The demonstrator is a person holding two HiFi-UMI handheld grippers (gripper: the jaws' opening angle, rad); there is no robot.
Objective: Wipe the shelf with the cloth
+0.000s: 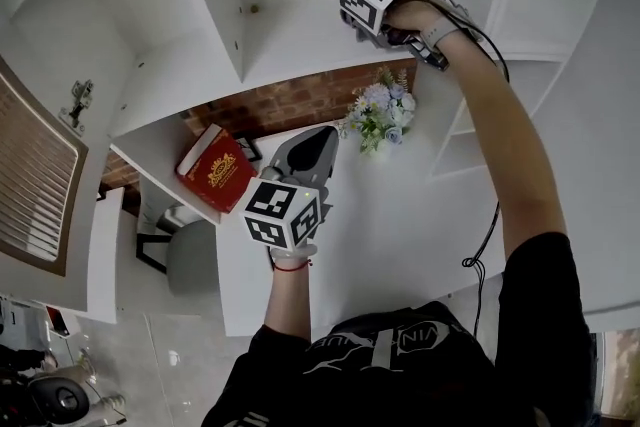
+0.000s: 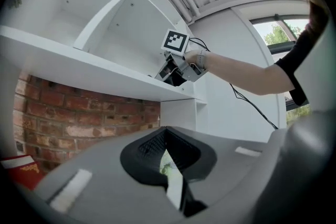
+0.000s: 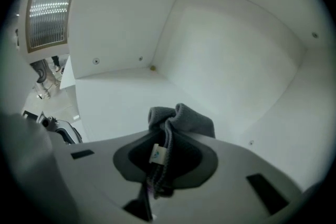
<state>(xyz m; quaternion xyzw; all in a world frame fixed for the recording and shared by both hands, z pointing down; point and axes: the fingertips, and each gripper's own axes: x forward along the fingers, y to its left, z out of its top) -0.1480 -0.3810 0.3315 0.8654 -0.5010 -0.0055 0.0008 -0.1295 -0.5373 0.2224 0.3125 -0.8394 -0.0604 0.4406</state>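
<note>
Cloth (image 3: 189,119), grey and bunched, is clamped in the closed jaws of the right gripper (image 3: 166,139), its free end poking out over the floor of a white shelf (image 3: 115,97) compartment, at 1 o'clock in the head view. Left gripper (image 2: 167,139) hangs lower near the middle, jaws together on nothing, with a red book (image 1: 215,170) at its 9 o'clock and flowers (image 1: 380,113) at its 2 o'clock.

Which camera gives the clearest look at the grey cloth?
The right gripper view: the grey cloth sits bunched between the right gripper's shut jaws. The head view hides it behind the right hand; the left gripper view shows it too small to tell.
</note>
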